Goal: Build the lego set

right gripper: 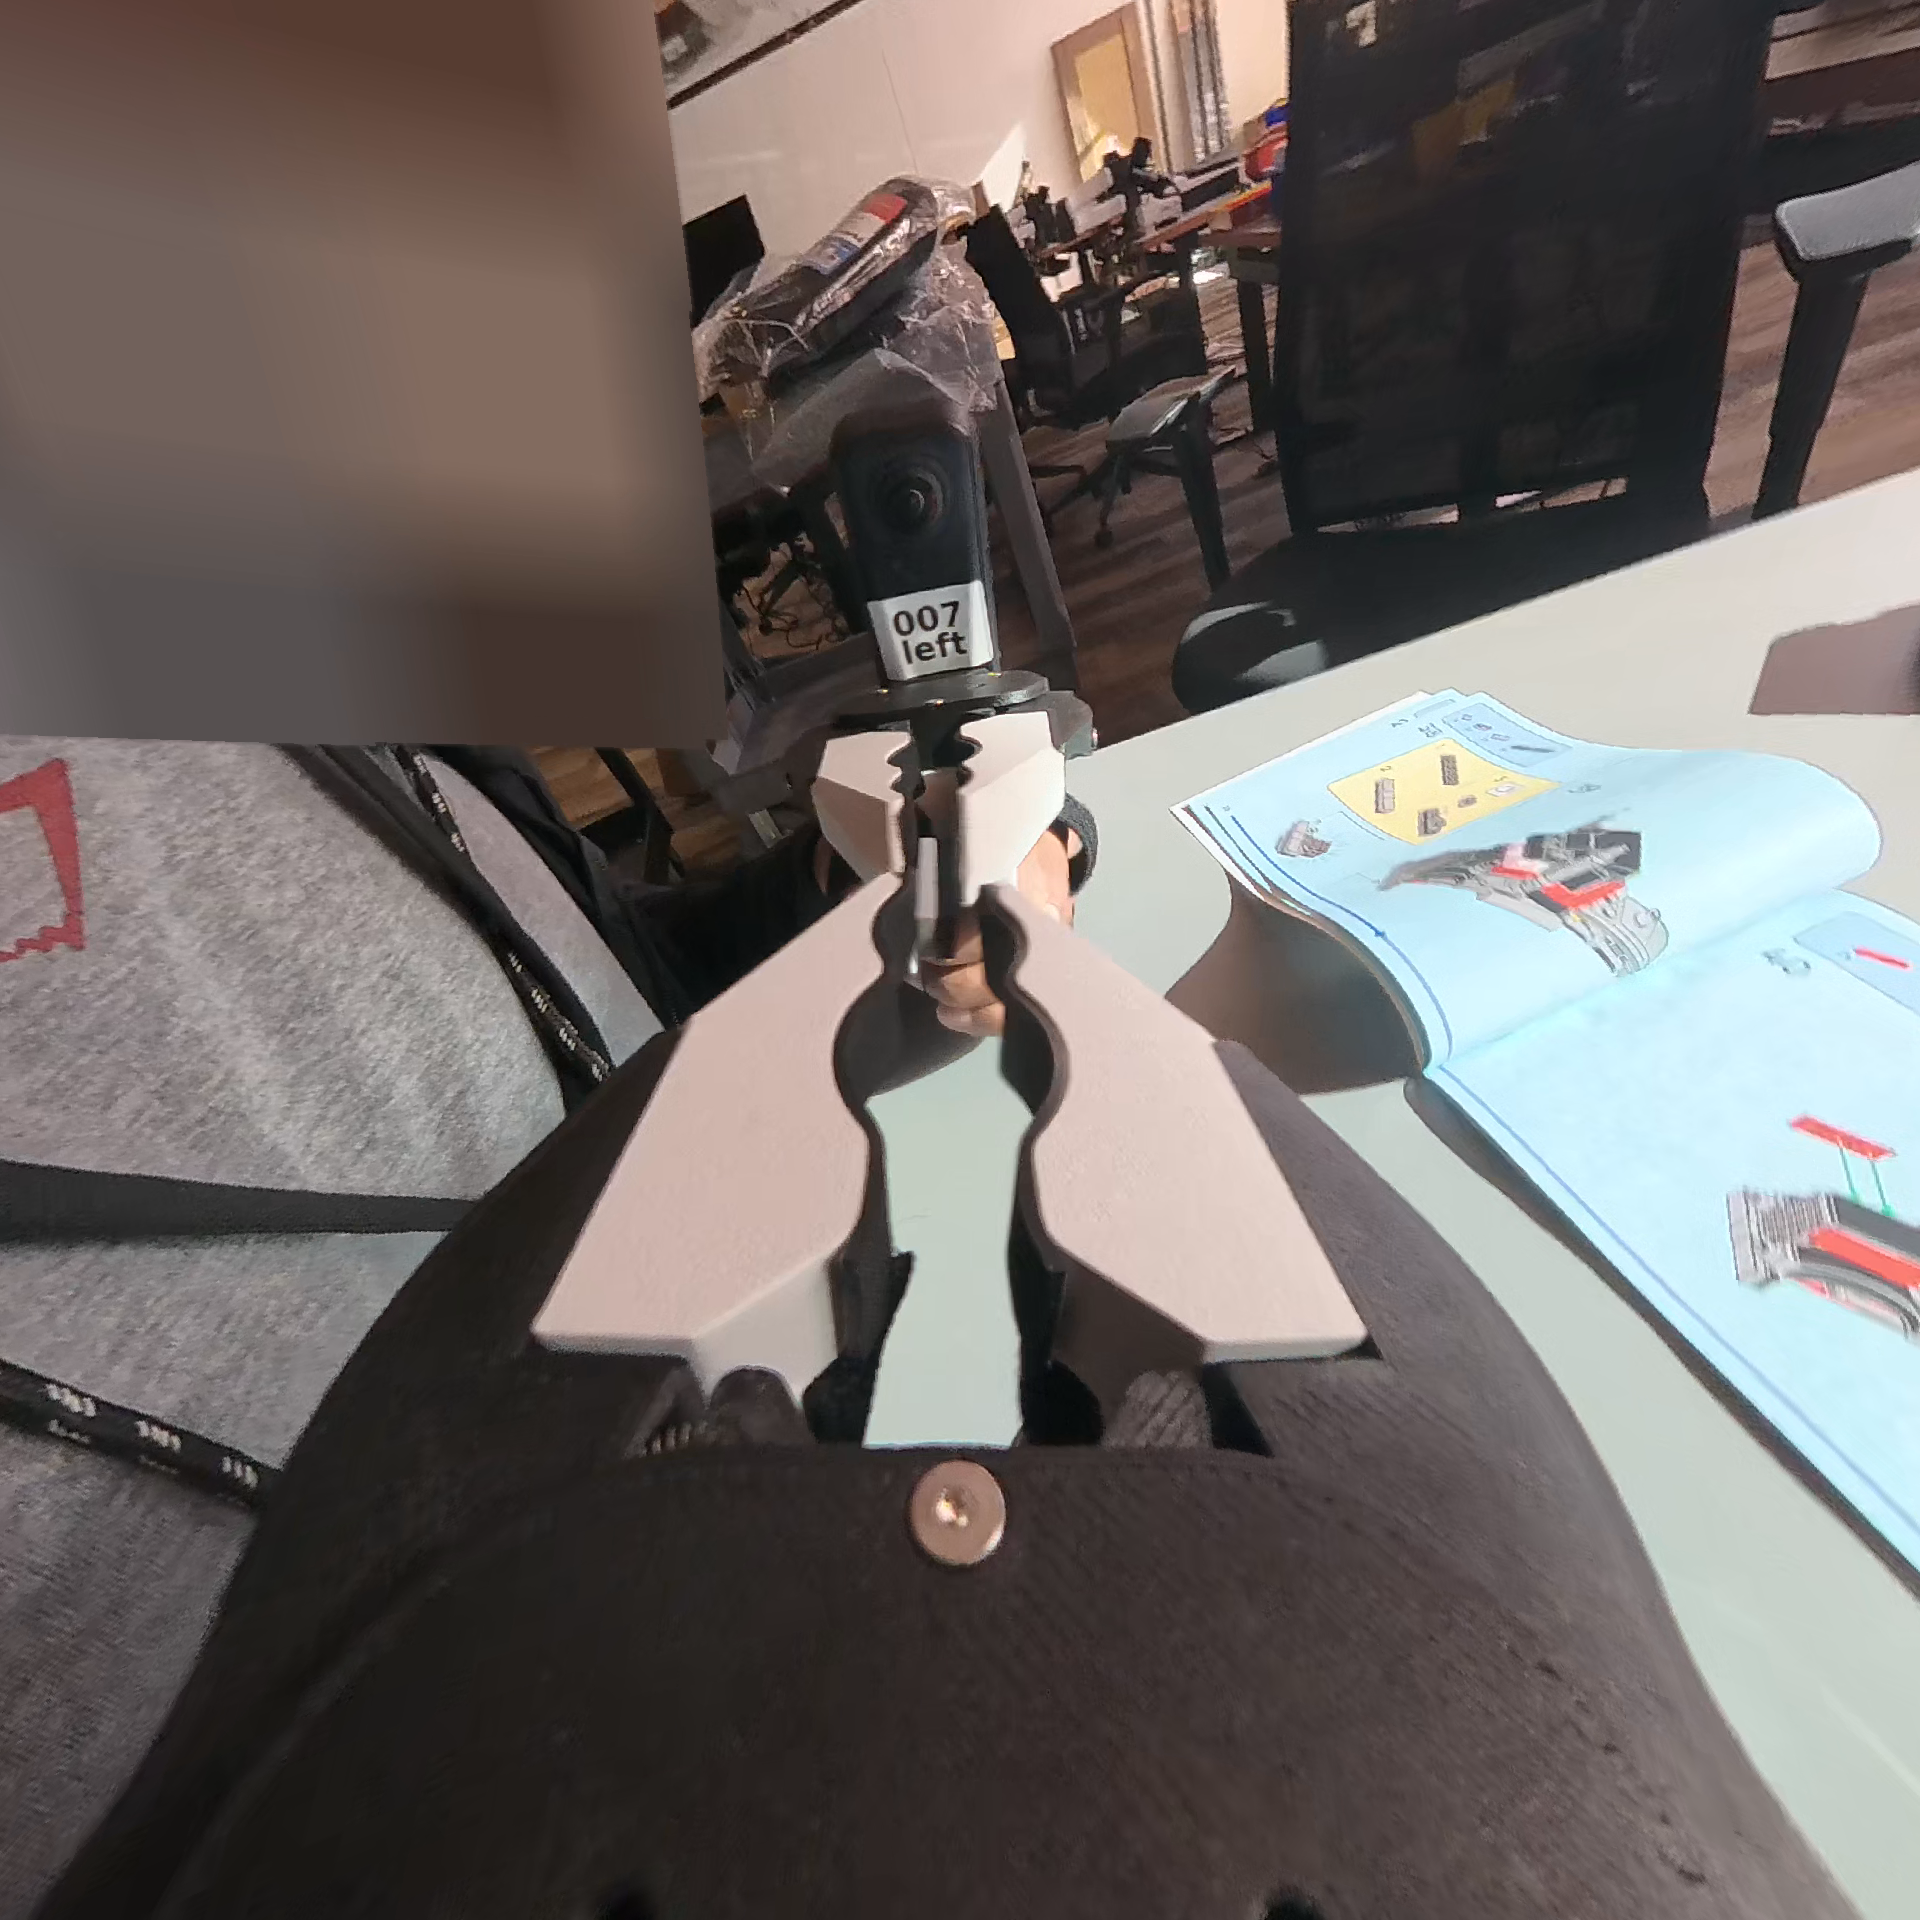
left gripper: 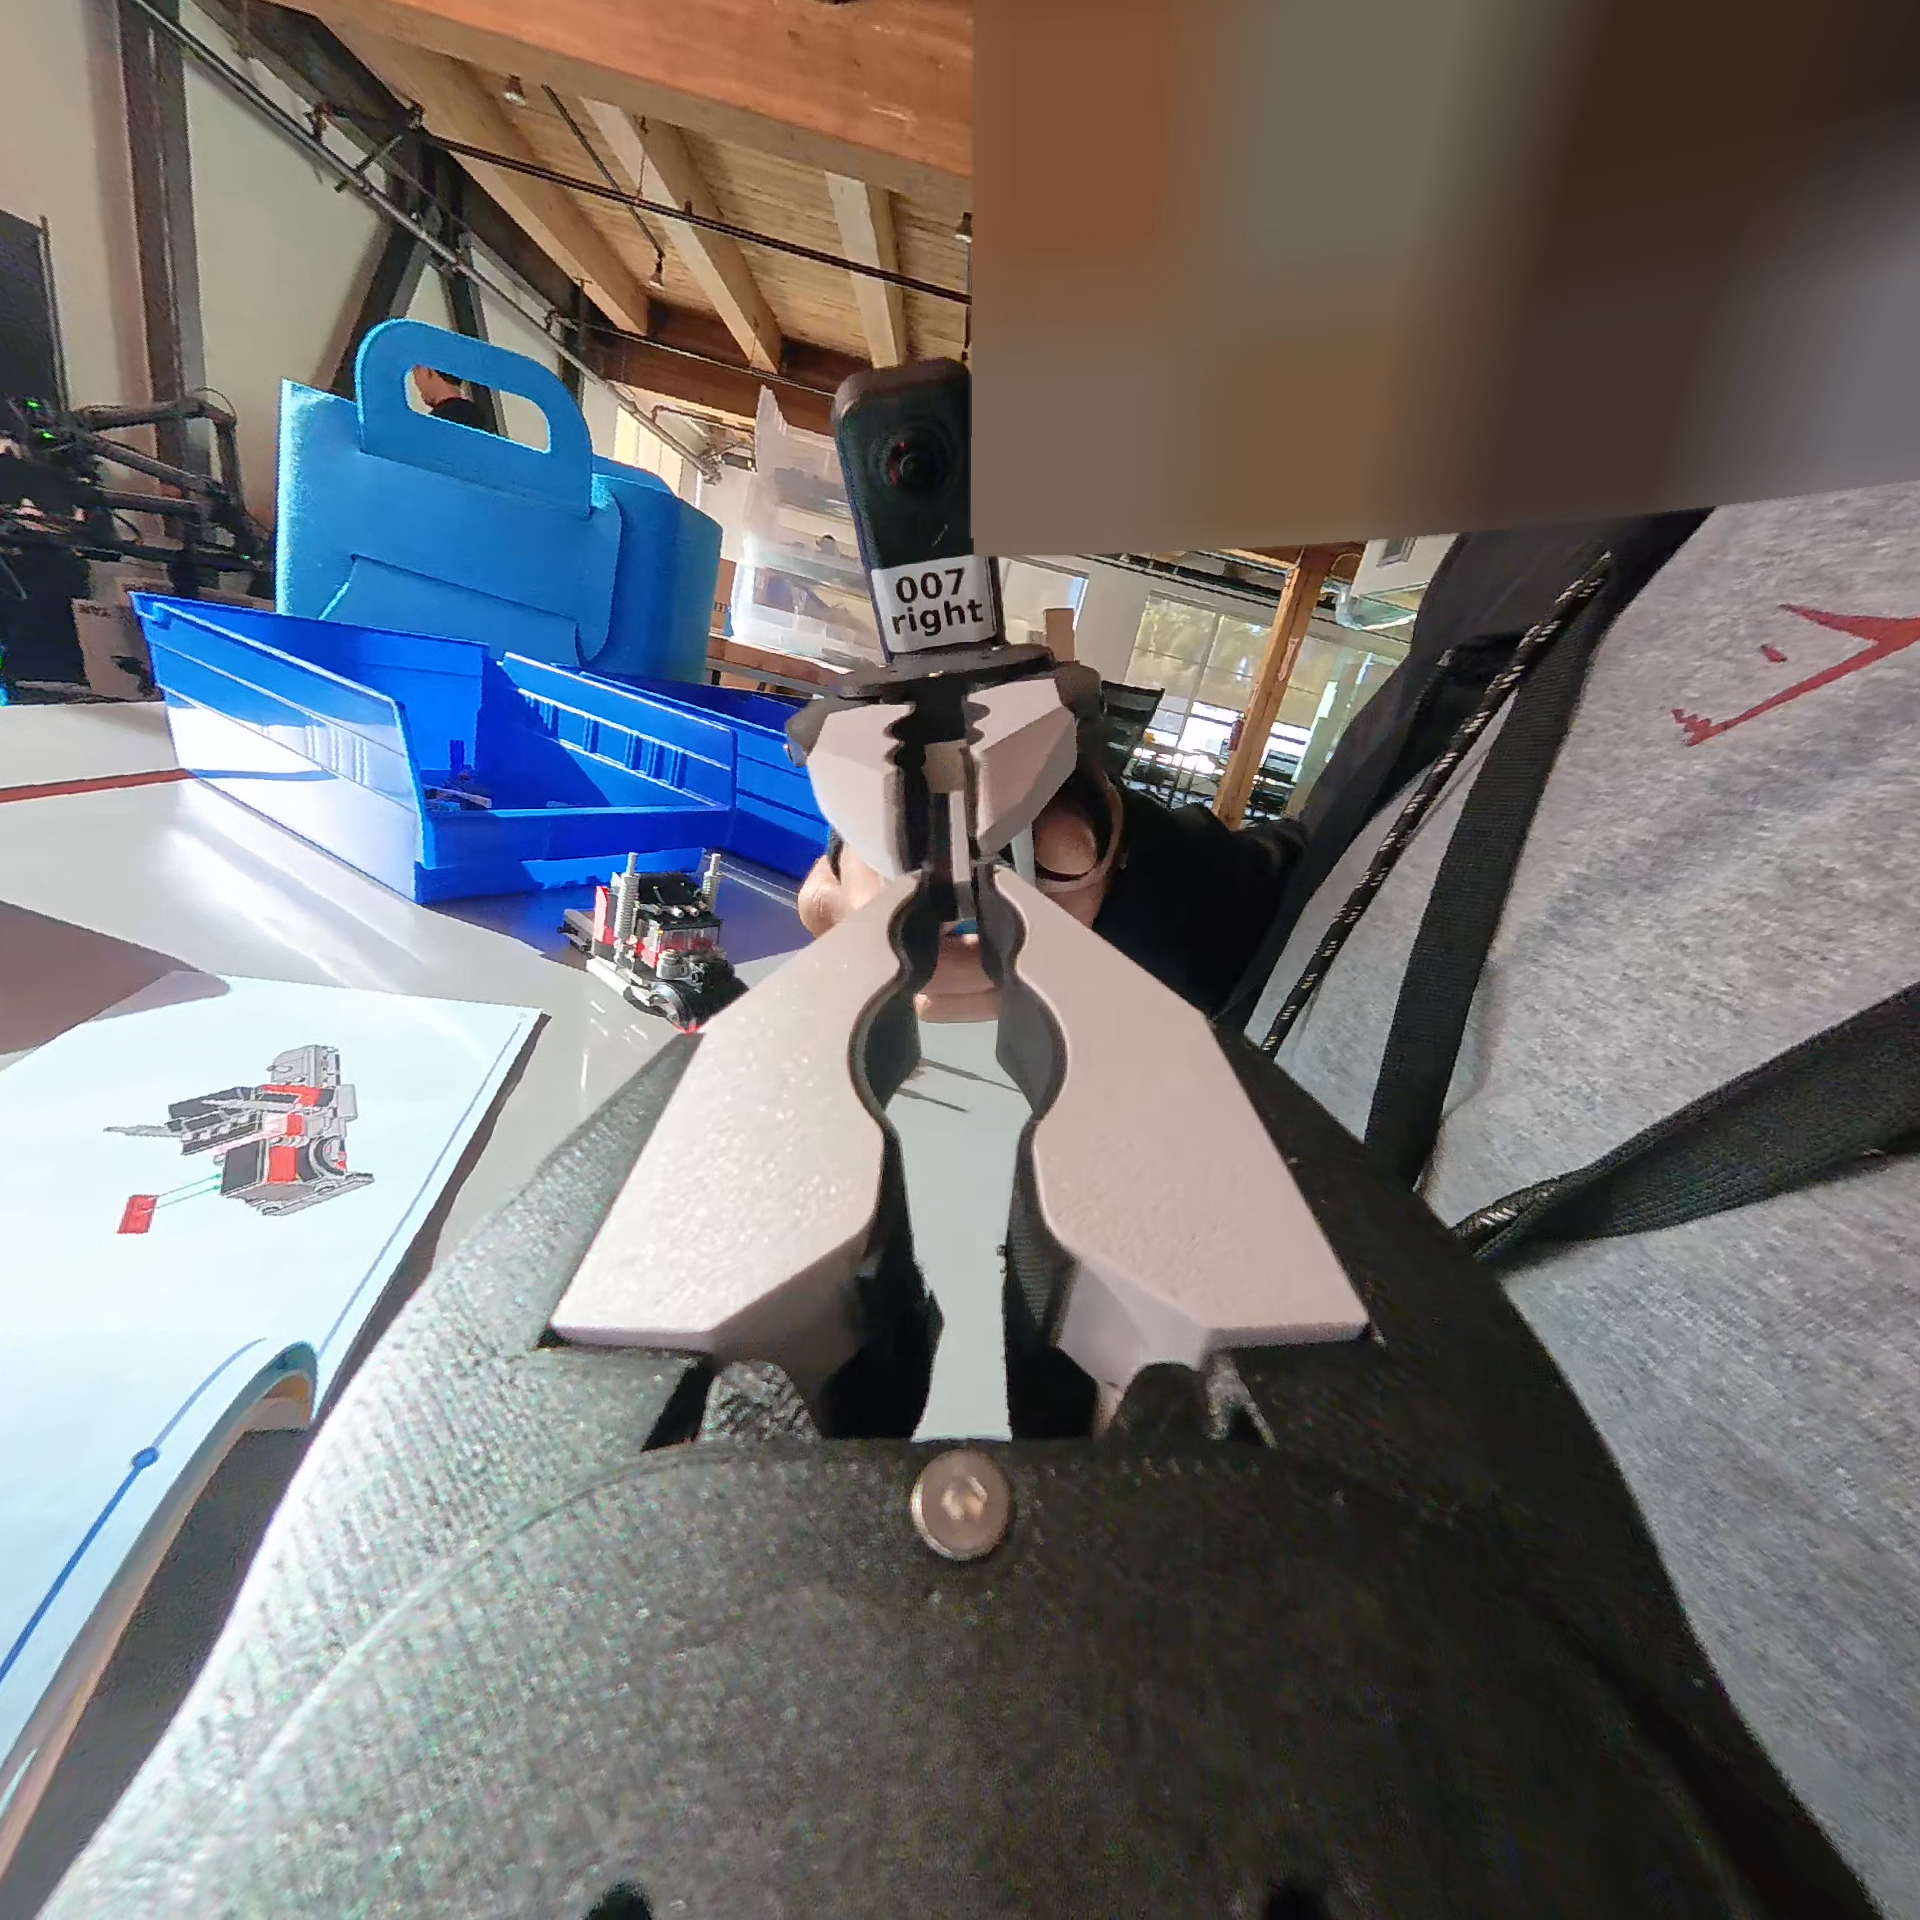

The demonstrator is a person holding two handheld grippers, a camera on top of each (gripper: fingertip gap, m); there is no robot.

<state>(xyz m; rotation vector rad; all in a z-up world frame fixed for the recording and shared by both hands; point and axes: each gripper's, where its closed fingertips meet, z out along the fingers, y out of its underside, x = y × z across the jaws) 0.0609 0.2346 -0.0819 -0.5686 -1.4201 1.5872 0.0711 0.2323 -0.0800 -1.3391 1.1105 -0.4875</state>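
Sitting on the desk (left gripper: 125, 862) in front of the blue parts bin (left gripper: 436, 748), the half-built lego truck (left gripper: 665, 940) stands on its wheels, black and red with grey stacks, well apart from both my grippers. I hold my left gripper (left gripper: 956, 925) and my right gripper (right gripper: 951, 920) up over the desk edge nearest my chest, tip to tip and facing each other. Between the tips is a thin grey lego piece (right gripper: 928, 914). My left gripper's fingers are pressed nearly together at the tips and pinch this piece; my right gripper's tips meet the same piece, though whether they grip it I cannot tell. My hand (right gripper: 966, 977) shows behind the left gripper, wrapped round its handle. An open instruction booklet (right gripper: 1621, 987) lies flat on the desk to my left, pale blue pages up. Behind the bin stands a blue foam case (left gripper: 468, 499). Beyond are wooden ceiling beams (left gripper: 665, 73), office chairs (right gripper: 1143, 436) and other desks.
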